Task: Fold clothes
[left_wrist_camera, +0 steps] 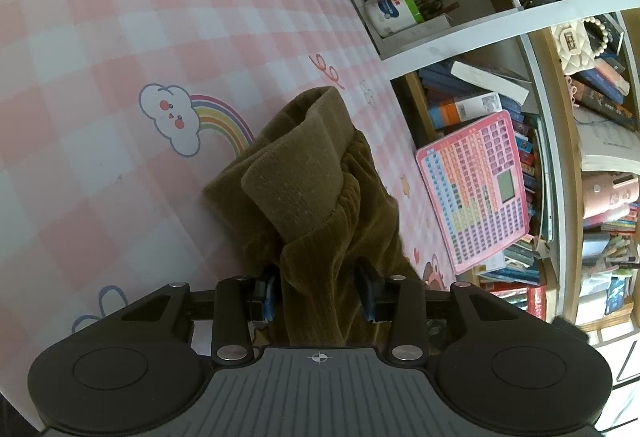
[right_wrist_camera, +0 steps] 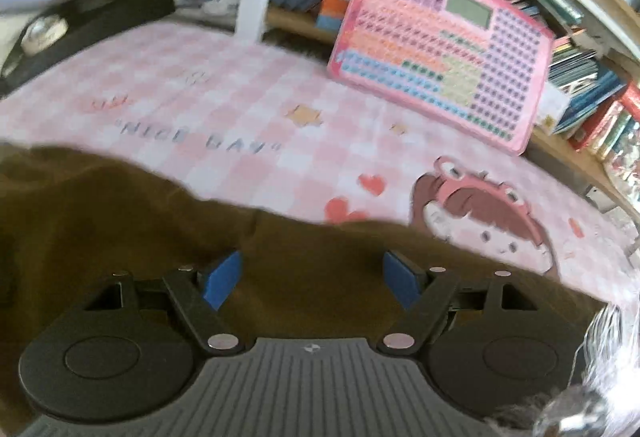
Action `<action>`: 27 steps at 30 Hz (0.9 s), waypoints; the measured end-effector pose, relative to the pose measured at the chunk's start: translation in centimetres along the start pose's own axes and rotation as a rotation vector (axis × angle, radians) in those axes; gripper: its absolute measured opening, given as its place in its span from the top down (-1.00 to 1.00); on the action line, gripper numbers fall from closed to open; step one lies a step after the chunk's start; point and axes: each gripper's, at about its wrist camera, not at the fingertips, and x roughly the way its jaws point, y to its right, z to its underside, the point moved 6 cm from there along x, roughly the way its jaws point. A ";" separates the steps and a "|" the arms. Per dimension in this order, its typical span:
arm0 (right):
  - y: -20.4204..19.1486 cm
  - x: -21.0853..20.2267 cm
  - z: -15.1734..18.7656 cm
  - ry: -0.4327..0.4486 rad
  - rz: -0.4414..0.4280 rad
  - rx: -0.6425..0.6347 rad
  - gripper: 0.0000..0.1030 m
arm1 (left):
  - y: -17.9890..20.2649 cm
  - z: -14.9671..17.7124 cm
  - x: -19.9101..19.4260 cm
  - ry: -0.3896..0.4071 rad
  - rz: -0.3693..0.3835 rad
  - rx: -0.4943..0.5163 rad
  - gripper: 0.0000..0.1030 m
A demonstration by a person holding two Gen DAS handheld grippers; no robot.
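Here, left tongs [left_wrist_camera: 320,289] half-parted astride olive garment [left_wrist_camera: 304,173]; right tongs [right_wrist_camera: 314,279] wide above it.

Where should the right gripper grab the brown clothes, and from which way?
Probably the free edge of the brown garment, the border running across the checked mat just ahead of the open right gripper. Come from above and behind, reaching forward over the cloth. It lies flat there, so its thin border should slip between the pads. The left gripper straddles a bunched fold.
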 end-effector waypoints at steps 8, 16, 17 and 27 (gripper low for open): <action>-0.1 -3.1 1.6 0.051 -0.012 -0.016 -0.49 | -0.1 -0.1 0.2 0.003 0.011 -0.021 0.25; -2.1 -7.9 6.1 0.001 -0.067 -0.062 -0.49 | -0.2 -0.2 0.3 0.010 0.021 -0.046 0.28; -2.4 -8.4 6.5 -0.005 -0.075 -0.069 -0.49 | -0.1 -0.2 0.4 0.012 0.019 -0.046 0.28; -3.1 -9.1 7.6 -0.011 -0.107 -0.080 -0.50 | 1.2 -0.3 -0.1 0.018 -0.004 0.053 0.77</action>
